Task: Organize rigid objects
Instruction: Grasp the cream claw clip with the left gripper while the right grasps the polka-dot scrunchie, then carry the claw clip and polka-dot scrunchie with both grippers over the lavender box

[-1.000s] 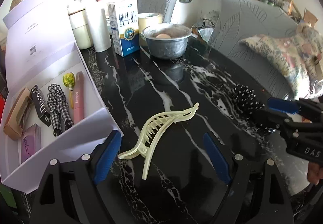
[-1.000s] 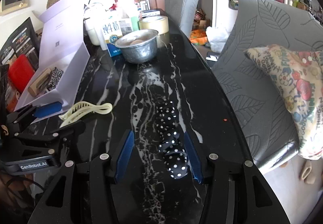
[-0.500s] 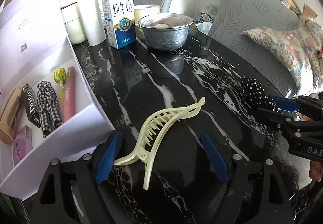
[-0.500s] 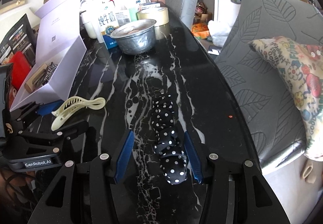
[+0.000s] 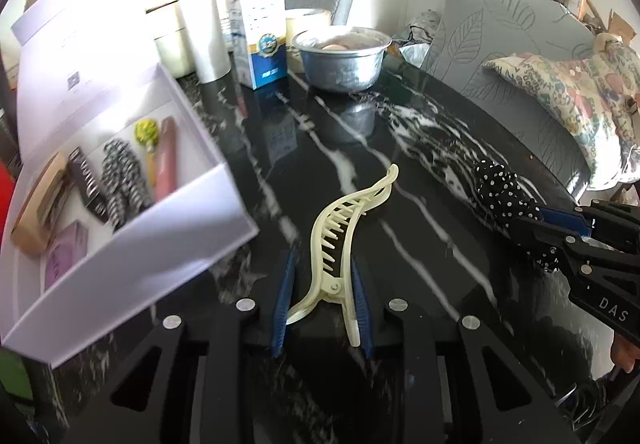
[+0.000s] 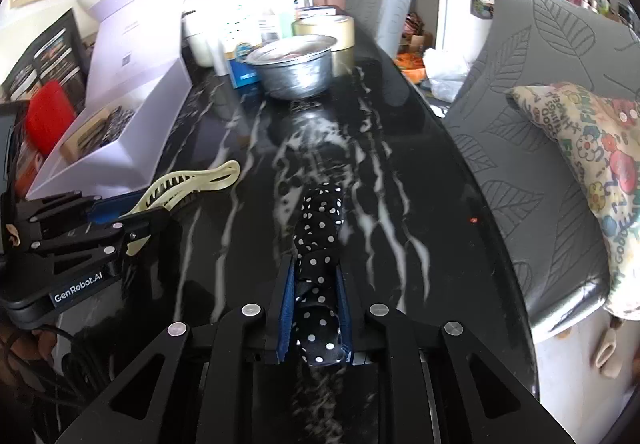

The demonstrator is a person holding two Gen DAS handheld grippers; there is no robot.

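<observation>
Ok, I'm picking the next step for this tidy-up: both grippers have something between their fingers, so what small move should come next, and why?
Probably lift the left gripper slightly, once its closing jaws have the cream hair clip firmly, then carry it toward the open white box beside it. The clip sits between the blue pads, and the box already holds similar small items. The right gripper is closing on the polka-dot hair tie, which can follow.

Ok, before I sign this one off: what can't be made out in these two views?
- White box, left wrist view: motion blur smears the labels of what lies inside; the right wrist view shows only a sliver over its wall.
- Metal bowl: its rim hides most of what is inside in both views.
- Milk carton: glare washes out the print.
- Polka-dot hair tie, right wrist view: its near end is hidden between the right gripper pads.
</observation>
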